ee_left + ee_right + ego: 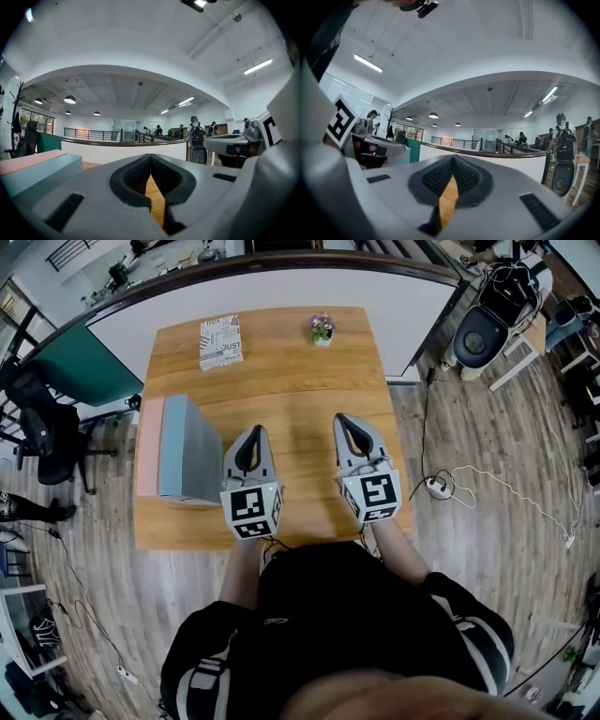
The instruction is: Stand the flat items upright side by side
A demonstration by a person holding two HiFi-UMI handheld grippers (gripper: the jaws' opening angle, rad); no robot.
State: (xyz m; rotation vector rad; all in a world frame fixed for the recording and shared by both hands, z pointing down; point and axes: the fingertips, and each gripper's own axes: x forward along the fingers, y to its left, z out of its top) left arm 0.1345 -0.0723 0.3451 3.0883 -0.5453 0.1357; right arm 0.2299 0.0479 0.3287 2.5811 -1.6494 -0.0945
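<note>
Warm wood grain across the surface (281, 390), smooth, with a soft sheen. Matt grey plastic on the shells of the left tongs (253, 432) and right tongs (343, 420) — inner pads (133, 176) black, rubbery, finely textured. Printed black-and-white squares, flat and matt, on the marker cubes (251, 510). Smooth matt faces on the pink slab (150, 446) and the blue-grey slab (187, 451); material hard to tell. Looks like paper or card on the white printed box (220, 341). Grey-brown plank pattern on the floor (487, 540) — dull finish. Dark cloth on the person's top (337, 615), with paler striped bands at the sleeves.
</note>
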